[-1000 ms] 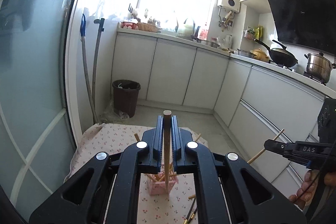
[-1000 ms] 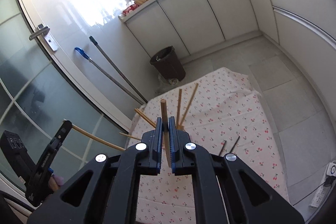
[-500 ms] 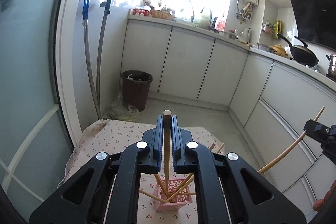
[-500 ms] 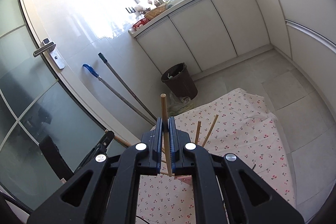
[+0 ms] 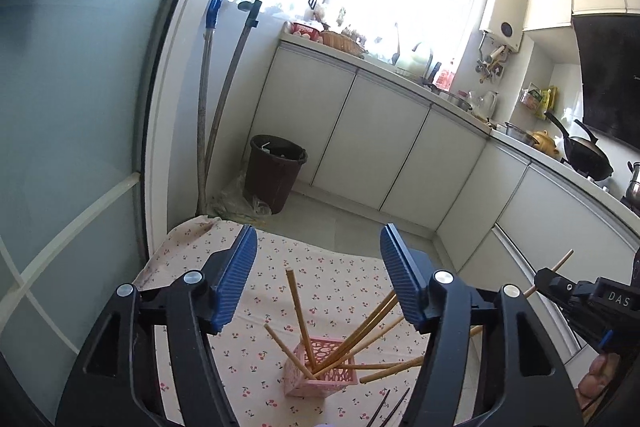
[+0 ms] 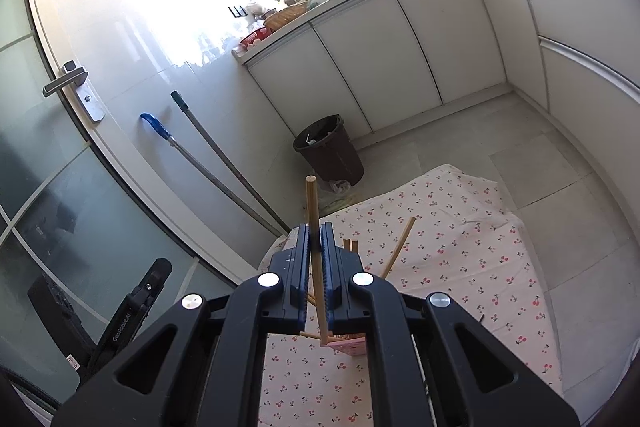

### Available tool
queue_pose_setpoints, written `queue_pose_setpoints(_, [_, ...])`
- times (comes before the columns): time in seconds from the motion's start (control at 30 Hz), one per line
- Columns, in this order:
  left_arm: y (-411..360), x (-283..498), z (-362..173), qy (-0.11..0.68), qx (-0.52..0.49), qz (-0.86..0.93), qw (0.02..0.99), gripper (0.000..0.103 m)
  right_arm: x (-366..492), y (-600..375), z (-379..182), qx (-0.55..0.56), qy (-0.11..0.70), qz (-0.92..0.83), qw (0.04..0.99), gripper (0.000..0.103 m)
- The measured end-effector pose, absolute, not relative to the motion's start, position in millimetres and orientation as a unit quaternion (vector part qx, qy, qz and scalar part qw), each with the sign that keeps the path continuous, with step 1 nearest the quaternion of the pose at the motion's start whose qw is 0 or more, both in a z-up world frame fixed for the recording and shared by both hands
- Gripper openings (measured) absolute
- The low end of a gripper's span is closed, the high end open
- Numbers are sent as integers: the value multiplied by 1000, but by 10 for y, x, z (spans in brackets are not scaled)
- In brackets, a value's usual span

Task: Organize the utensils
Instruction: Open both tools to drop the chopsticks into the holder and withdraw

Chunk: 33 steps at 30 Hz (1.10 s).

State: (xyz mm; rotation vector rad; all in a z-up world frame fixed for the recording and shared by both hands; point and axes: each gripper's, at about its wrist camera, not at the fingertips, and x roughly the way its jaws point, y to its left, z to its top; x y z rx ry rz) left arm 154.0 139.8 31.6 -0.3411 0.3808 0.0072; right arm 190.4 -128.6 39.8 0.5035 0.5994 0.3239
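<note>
Left fingers: your left gripper [image 5: 318,275] is opening, its blue ribbed fingers [image 5: 236,277] wide apart, clamping nothing.
Below left fingers: a pale wooden chopstick [image 5: 299,315] stands free in the gap, its lower end in the pink lattice plastic holder [image 5: 320,375].
Right fingers: your right gripper [image 6: 319,243] is clamped on a light wooden chopstick [image 6: 312,203], upright, top pointing to 12 o'clock.
Holder contents: more wooden chopsticks [image 5: 360,327] fan out toward 2 and 3 o'clock.
Holder place: on the cherry-print white cloth [image 5: 340,279] covering the desk.
Loose pieces: two dark thin sticks [image 5: 390,405] lie at 5 o'clock of the holder.
Beyond: brown waste bin [image 5: 276,175] on the floor at 12 o'clock.
</note>
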Motion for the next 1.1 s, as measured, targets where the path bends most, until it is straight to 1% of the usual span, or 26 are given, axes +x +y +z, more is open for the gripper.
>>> queue_pose_setpoints(0.4, [1457,1592,248,210,-178,9,961,63,2274,-961,109,233,313,134,911,6])
queue_pose_setpoints(0.5, [1427,1626,207,217,-169,10,961,64,2377,-821,-61,221,323,133,910,9])
queue_pose_setpoints(0.53, [1418,1632,192,220,-166,11,961,64,2394,-775,-128,215,333,131,909,23])
queue_pose_setpoints(0.57, [1404,1635,174,223,-162,10,961,64,2391,-750,-184,214,340,134,906,41])
queue_pose_setpoints(0.6, [1392,1636,162,225,-159,9,961,64,2373,-735,-229,211,347,137,904,43])
queue_pose_setpoints(0.73, [1293,1587,131,231,-135,7,963,66,2188,-774,-248,182,348,122,911,43])
queue_pose_setpoints(0.8, [1203,1546,120,231,-113,9,966,68,2081,-844,-239,168,347,107,917,47])
queue_pose_setpoints(0.83, [1158,1521,109,230,-102,12,968,71,2042,-882,-242,165,346,103,918,49])
queue_pose_setpoints(1.0, [940,1445,14,238,-64,20,969,84,1853,-1046,-277,132,347,79,925,55])
queue_pose_setpoints(1.1, [803,1459,-101,261,-51,10,964,91,1763,-1144,-326,113,348,61,929,67])
